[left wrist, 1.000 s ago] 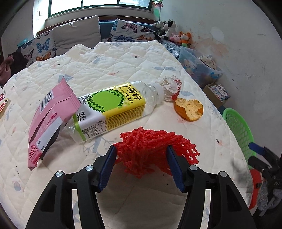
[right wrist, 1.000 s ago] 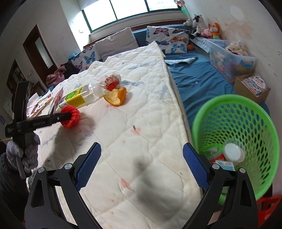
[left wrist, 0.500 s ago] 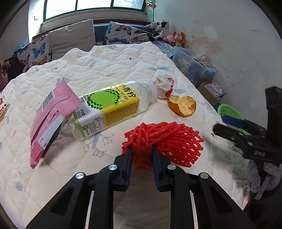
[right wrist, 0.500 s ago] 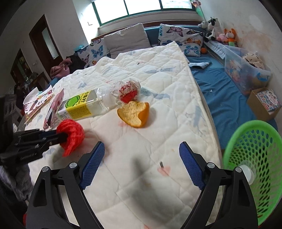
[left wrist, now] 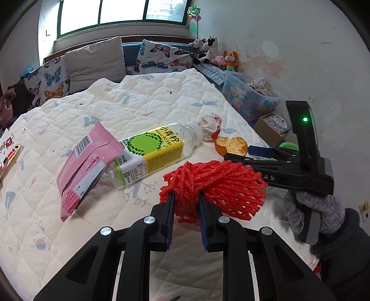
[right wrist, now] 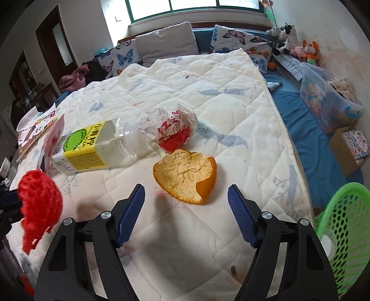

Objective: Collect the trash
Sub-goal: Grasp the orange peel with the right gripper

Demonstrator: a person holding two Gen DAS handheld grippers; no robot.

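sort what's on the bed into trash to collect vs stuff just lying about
Trash job: red foam net, plastic bottle, pink wrapper, crumpled paper, orange peel, green basket.

Lying about: butterfly pillows, plush toys, picture book.

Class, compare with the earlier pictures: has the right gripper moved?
Yes. The right gripper has moved away from the green basket to the orange peel, jaws closing, nothing between them yet.

Soft daylight from the window point(left wrist: 120, 11), fisheye-bent edges, dark corners.
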